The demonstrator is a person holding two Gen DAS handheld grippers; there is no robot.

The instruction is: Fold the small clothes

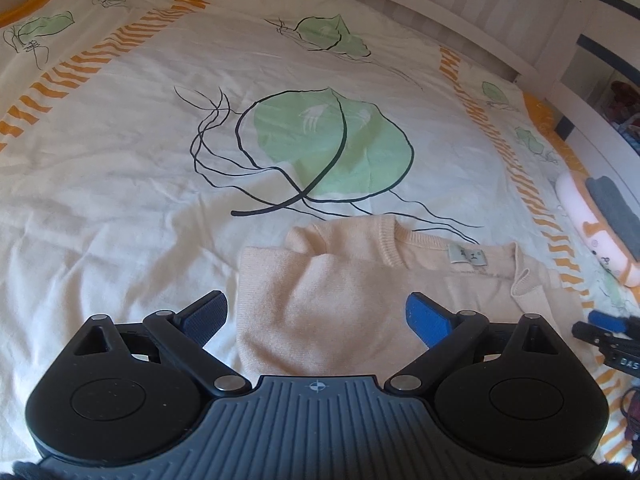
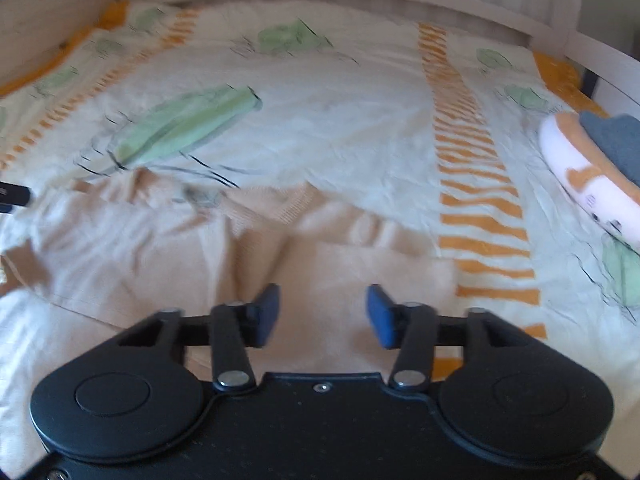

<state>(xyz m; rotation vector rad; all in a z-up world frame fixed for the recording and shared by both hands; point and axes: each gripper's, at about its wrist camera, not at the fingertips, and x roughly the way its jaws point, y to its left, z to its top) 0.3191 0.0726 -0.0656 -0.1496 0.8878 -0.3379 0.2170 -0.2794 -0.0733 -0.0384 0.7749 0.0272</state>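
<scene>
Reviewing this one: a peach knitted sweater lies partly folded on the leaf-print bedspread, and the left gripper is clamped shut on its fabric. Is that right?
Not quite. The peach sweater does lie partly folded on the leaf-print bedspread, but the left gripper is not clamped on it. In the left wrist view its jaws stand wide open above the fabric, pinching nothing.

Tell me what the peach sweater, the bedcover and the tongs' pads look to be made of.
Sweater: fine knit, probably wool or cotton blend; ribbed collar, soft matte drape.
Bedcover: thin woven cotton by its look; crisp wrinkles, printed leaves and orange stripes.
Pads: blue rubber or plastic, hard to tell; fine dotted texture, matte.
</scene>
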